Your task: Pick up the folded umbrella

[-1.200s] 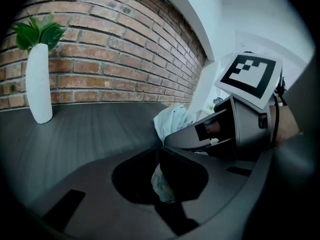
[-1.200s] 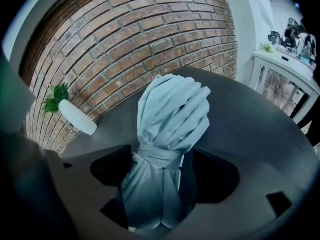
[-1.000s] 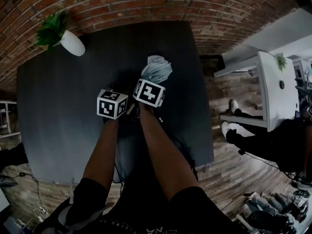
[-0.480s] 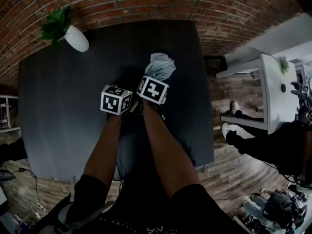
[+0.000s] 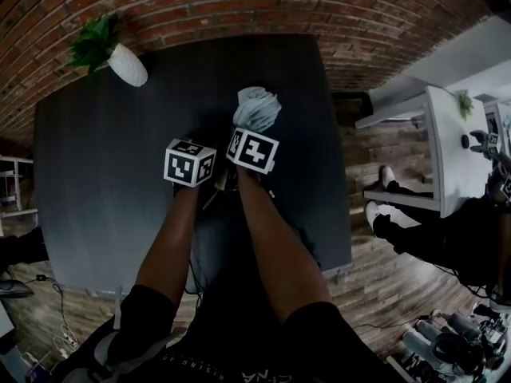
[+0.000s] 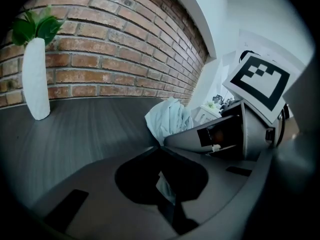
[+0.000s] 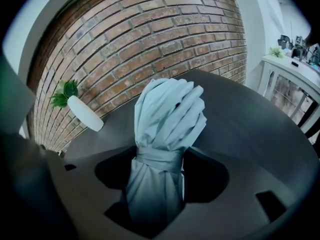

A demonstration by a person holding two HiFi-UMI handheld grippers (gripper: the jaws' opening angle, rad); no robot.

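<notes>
At the far left a white vase (image 5: 128, 64) stands upright on the dark table (image 5: 96, 174), close to the brick wall, with a green leafy plant (image 5: 92, 42) in its mouth. It is well apart from everything else on the tabletop.

Toward the middle, the left gripper (image 6: 160, 159) has its jaws drawn almost together, and only a thin sliver of pale cloth shows between the dark pads – the same colour as the umbrella. Just beside it the right gripper (image 7: 160, 159) is clamped around the folded umbrella (image 7: 167, 119), with its jaws on the narrow part just below the tie band. The bunched pale blue-grey top sticks out past the jaws toward the wall. The umbrella sits over the middle of the table, but whether it touches the surface cannot be told.

At the right, off the table, a white side table (image 5: 447, 150) stands on the wooden floor – a small potted plant (image 5: 461, 100) is on top of it.
</notes>
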